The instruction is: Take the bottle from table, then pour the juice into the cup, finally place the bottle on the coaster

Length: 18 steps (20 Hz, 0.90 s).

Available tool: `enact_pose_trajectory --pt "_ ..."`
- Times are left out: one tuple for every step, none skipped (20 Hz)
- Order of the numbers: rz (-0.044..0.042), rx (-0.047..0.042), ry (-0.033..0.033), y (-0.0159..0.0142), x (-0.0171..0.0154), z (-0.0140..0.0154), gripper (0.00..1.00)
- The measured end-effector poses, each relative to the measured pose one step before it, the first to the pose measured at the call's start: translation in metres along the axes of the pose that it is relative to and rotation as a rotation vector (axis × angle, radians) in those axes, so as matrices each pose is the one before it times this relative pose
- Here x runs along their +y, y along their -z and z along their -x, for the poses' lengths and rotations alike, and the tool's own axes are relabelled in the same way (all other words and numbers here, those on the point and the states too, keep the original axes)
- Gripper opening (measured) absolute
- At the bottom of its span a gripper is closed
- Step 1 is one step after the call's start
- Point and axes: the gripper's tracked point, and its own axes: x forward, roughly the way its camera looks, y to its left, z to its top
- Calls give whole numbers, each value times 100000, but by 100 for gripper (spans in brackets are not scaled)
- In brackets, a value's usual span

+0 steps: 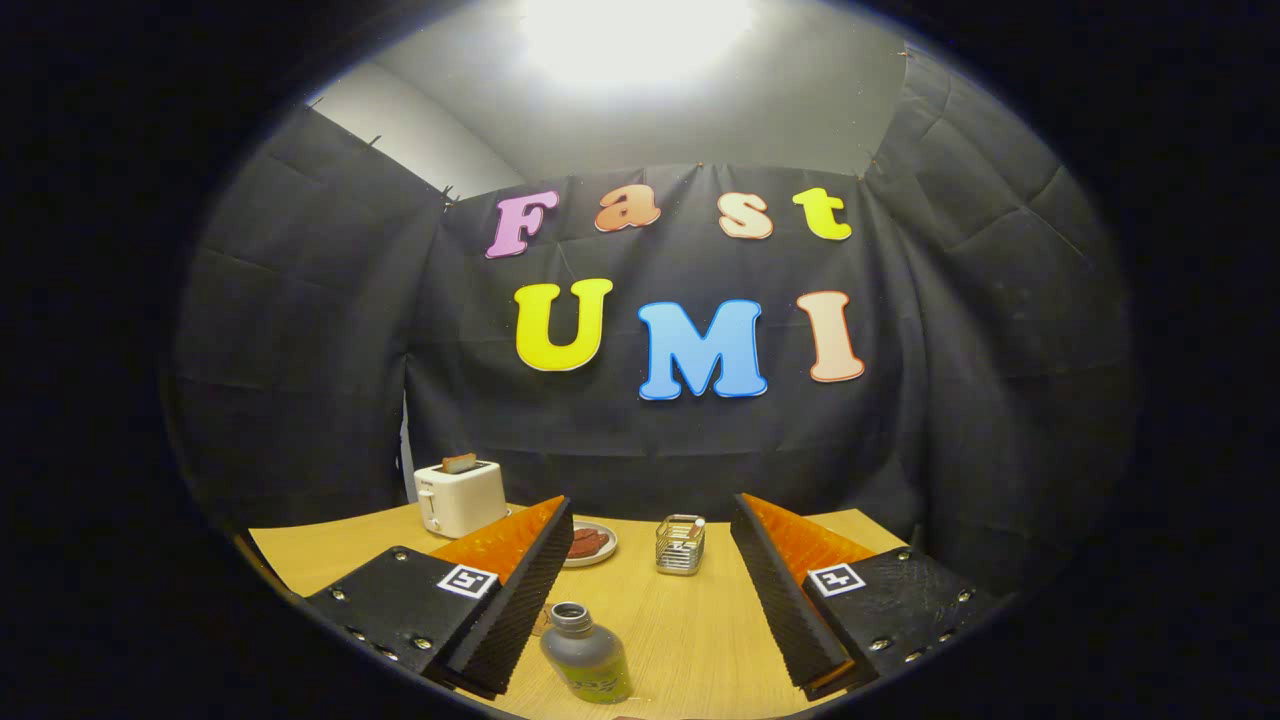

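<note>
Fingers spread wide, and nothing between them yet — the gripper (pixel 650 590) hangs above the bench (pixel 690 620) with its jaws well apart, a gap fit to take a bottle's body. And there's the bottle (pixel 588 655), standing upright on the bench in that gap, closer to the left finger than the right, cap off and its mouth showing open. That open neck matters: it's ready for pouring, so it probably wants a level, steady grasp. No pad touches it at this point; the task's first step, the pick, looks not yet done.

Beyond the fingers, a small wire basket (pixel 680 545) sits near the middle of the bench, and a plate (pixel 592 545) with something dark reddish on it lies just past the left finger. Further back on the left stands a white toaster (pixel 460 497) with a slice poking out of the top. A small round edge peeks from behind the left finger beside the bottle — too hidden to call it coaster or cup. My read: centre the gap on the bottle before closing.
</note>
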Motion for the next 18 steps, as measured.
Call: enact_pose_trajectory --pt "-466 1078 -601 1111 760 -111 97" --pt "-742 1107 -83 1070 536 -210 97" --pt "-329 654 -263 1020 599 -254 97" --pt "125 1032 218 1017 446 -325 97" --pt "151 792 183 1029 415 -285 97" --pt "237 881 101 920 430 -358 97" --pt "257 1291 -62 1060 488 -294 98" --pt "450 1261 310 929 305 -311 98" --pt "88 885 611 859 69 -204 98" --pt "-334 1131 517 769 22 -290 98" --pt "-569 1118 352 903 83 -267 98" --pt "-893 1603 222 909 59 -276 98" --pt "-1056 1128 38 701 34 -177 98" --pt "-427 464 436 518 -21 -198 98" --pt "253 370 937 552 -207 -161 98" --pt "122 52 615 364 -44 -229 98" --pt "235 92 788 444 -138 -272 98" --pt "106 351 782 349 -137 -275 98"
